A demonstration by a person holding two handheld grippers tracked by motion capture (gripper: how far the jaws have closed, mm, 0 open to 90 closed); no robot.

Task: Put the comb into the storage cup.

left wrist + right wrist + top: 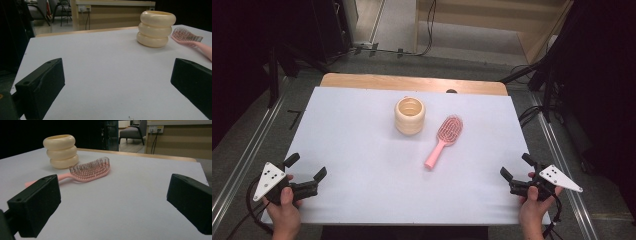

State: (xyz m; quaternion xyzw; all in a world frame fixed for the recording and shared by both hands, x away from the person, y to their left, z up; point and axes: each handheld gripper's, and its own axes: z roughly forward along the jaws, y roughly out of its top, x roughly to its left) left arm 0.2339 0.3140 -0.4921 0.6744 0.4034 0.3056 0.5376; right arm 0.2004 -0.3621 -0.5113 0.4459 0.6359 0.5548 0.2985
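A cream ribbed cup (410,115) (156,28) (61,151) stands upright near the middle back of the white table (362,150). Just right of it lies a pink hairbrush (443,140) (192,41) (85,171), bristles up, its handle pointing toward the near side. My left gripper (307,166) (117,85) rests low at the near left corner, jaws wide open with nothing between them. At the near right edge my right gripper (515,166) (112,202) is open as well and holds nothing. Both grippers are far from the cup and brush.
A wooden strip (412,82) borders the table's far edge. Dark stands and cables (532,75) flank the table on the floor, and metal rails (242,160) run along both sides.
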